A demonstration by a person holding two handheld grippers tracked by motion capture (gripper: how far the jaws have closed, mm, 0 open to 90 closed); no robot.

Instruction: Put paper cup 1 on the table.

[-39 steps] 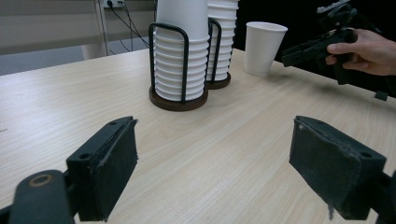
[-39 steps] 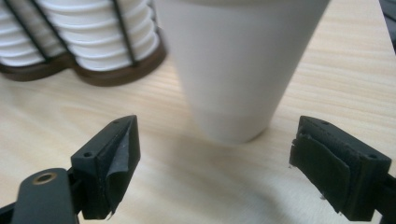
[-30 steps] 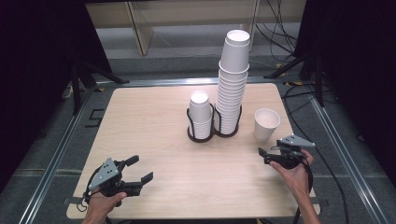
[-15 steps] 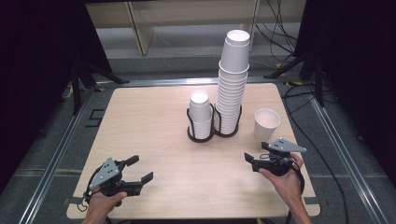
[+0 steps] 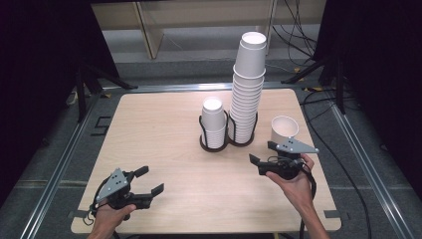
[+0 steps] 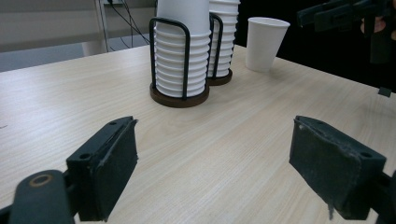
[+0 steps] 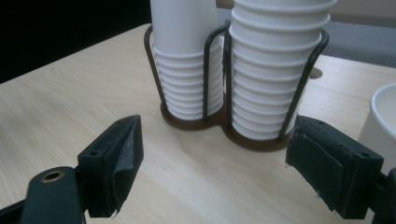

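Observation:
Two stacks of white paper cups stand in a black wire double holder [image 5: 219, 146] mid-table: a short stack [image 5: 214, 122] on the left and a tall stack [image 5: 247, 89] on the right. A single white cup [image 5: 284, 130] stands upright just right of them. My right gripper [image 5: 262, 153] hovers in front of the single cup, open and empty. In the right gripper view its jaws [image 7: 215, 158] frame the holder [image 7: 196, 122] from close by. My left gripper [image 5: 151, 180] rests open near the front left edge. Its jaws [image 6: 215, 154] have only bare table between them.
The wooden table [image 5: 159, 129] has a metal frame around it. Cables trail over the floor at the back right [image 5: 318, 84]. In the left gripper view, the right gripper [image 6: 345, 14] shows at the top right, beyond the single cup [image 6: 264, 43].
My right gripper has moved left and risen, away from the table's right edge and toward the cup holder. The left gripper has stayed put.

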